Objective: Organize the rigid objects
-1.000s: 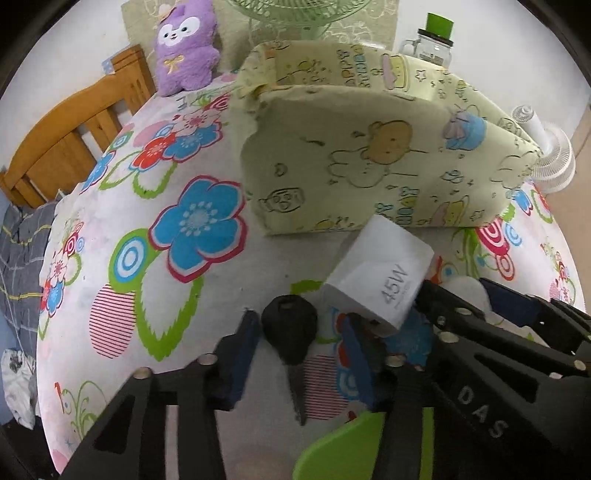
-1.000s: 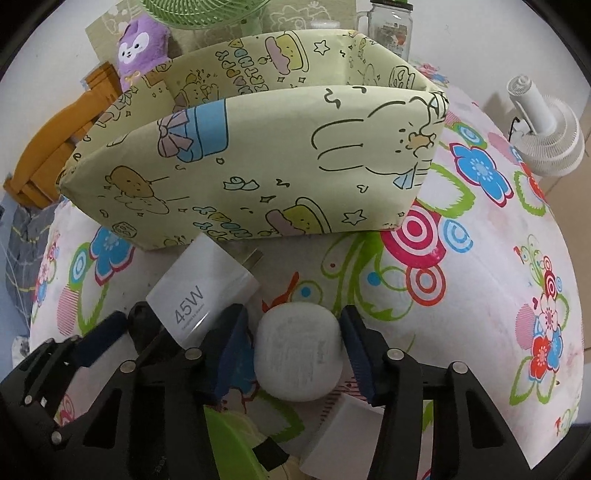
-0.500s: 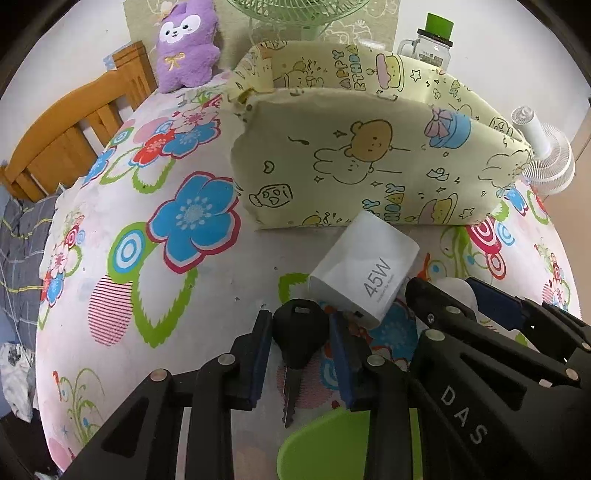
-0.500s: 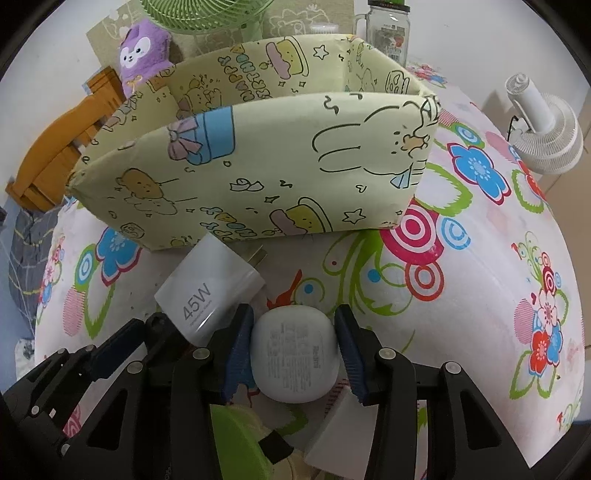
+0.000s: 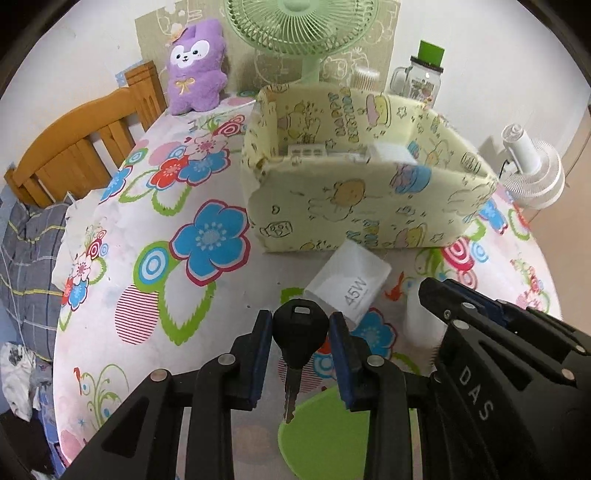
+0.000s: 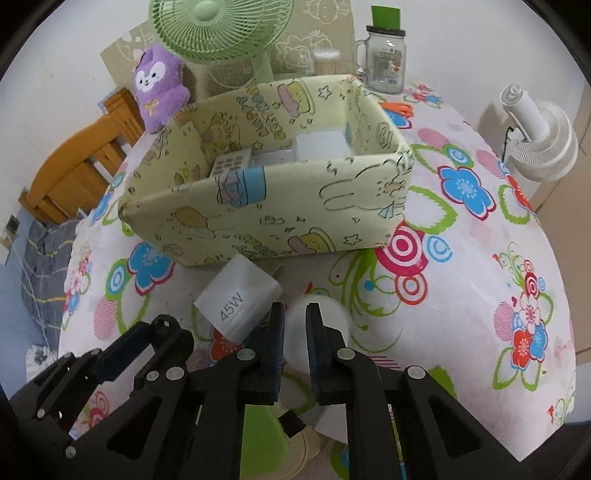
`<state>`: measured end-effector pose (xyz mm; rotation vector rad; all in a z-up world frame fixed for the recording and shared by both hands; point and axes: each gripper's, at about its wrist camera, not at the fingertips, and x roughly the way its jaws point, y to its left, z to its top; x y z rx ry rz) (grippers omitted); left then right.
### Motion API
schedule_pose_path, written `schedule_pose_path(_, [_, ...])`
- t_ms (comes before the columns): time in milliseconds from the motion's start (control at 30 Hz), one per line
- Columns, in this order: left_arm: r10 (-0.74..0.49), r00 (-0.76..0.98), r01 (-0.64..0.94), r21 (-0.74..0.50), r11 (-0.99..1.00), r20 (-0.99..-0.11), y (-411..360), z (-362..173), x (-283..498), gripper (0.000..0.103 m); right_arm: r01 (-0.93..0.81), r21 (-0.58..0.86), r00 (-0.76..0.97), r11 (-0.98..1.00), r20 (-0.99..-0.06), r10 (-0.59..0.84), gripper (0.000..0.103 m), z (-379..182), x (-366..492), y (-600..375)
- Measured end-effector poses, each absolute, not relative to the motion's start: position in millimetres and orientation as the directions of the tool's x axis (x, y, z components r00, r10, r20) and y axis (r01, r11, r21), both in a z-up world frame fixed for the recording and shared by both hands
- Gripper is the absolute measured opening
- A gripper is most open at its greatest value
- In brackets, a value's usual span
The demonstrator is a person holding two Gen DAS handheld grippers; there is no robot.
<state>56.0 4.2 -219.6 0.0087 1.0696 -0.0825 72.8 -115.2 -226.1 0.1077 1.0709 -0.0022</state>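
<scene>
My left gripper is shut on a black car key, head up, blade hanging down, lifted above the table. My right gripper is shut on a white earbud case, held edge-on between the blue pads. A white 45W charger lies on the floral tablecloth in front of the yellow cartoon box; it also shows in the right wrist view. The box holds a small remote and white boxes.
A purple plush, green fan and glass jar stand behind the box. A white fan sits at the right table edge. A wooden chair is at left. A green lid lies under the grippers.
Both grippers closed on their objects and rose and pulled back from the box. The earbud case turned edge-on between the right fingers. The box interior came into view.
</scene>
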Motion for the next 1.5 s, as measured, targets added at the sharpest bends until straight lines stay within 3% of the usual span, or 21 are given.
schedule_pose_path(200, [-0.068,0.481,0.086,-0.03,0.996,-0.874,-3,-217,51,0.031,0.046,0.076,0.471,0.996,-0.881,0.046,0.016,-224,73,-116])
schedule_pose_path(300, [-0.072,0.469,0.094,-0.031,0.995,-0.88,-6,-222,51,0.031,0.064,0.082,0.442,0.995,-0.896,0.045,0.021,-232,74,-120])
schedule_pose_path(400, [-0.073,0.46,0.096,-0.033,0.995,-0.885,-7,-228,51,0.031,0.083,0.093,0.414,0.992,-0.909,0.051,0.032,-241,77,-126])
schedule_pose_path(533, [-0.072,0.446,0.089,-0.035,0.995,-0.892,-7,-236,55,0.031,0.097,0.065,0.411,0.993,-0.912,0.02,0.056,-249,77,-129])
schedule_pose_path(567, [-0.071,0.442,0.091,-0.034,0.995,-0.894,-7,-238,57,0.031,0.097,0.055,0.412,0.994,-0.911,0.01,0.058,-250,77,-129])
schedule_pose_path(1100, [-0.068,0.386,0.075,-0.042,0.996,-0.92,-5,-261,71,0.031,0.083,-0.016,0.374,0.996,-0.926,-0.046,0.057,-272,91,-121])
schedule_pose_path(1500, [-0.081,0.42,0.063,-0.06,0.996,-0.904,-1,-232,70,0.031,0.08,-0.015,0.416,0.997,-0.908,-0.048,0.057,-239,87,-118])
